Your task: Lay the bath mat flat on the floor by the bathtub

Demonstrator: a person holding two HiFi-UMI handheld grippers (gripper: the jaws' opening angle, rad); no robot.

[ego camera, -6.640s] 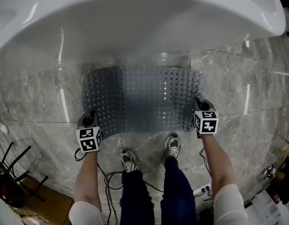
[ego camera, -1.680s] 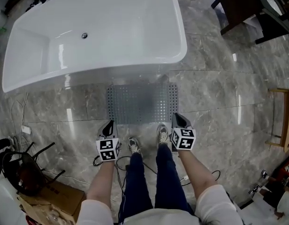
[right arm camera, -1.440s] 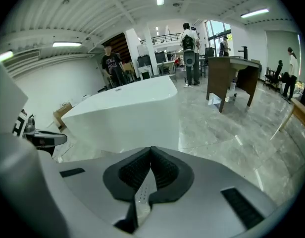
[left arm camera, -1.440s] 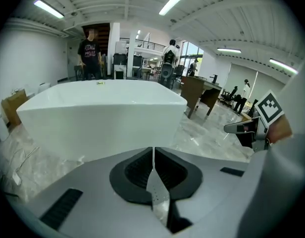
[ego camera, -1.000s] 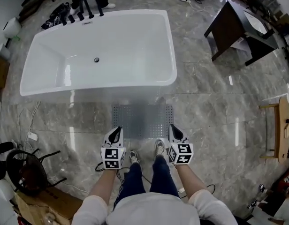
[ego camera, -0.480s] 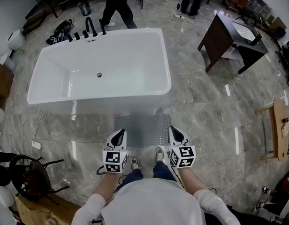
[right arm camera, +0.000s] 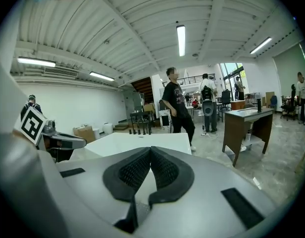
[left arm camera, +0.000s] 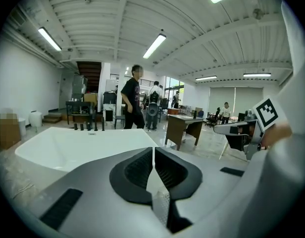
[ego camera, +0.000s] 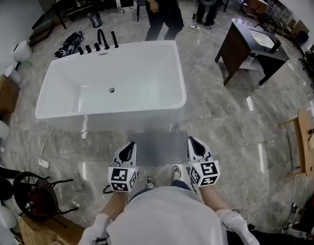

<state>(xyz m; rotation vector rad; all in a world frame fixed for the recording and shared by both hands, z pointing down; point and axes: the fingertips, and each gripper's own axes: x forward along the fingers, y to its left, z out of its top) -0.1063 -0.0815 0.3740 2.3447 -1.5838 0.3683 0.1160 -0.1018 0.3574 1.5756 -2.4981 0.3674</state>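
Both grippers have lifted off the mat's near edge since a second ago. Left gripper (ego camera: 129,148) and right gripper (ego camera: 192,143) hover side by side, each with its ribbed black jaws pressed together on nothing. Beyond them the grey, hole-dotted rectangular mat (ego camera: 158,148) lies flat on the glossy marble floor (ego camera: 238,121), just beside the smooth white bathtub (ego camera: 111,86).

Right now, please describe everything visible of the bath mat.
The bath mat is a grey rectangle, rubbery-looking, with rows of small holes clearest along its sides. It lies flat on the marble floor, its far edge at the foot of the white bathtub. The person's shoes stand at its near edge; whether they touch it is unclear.
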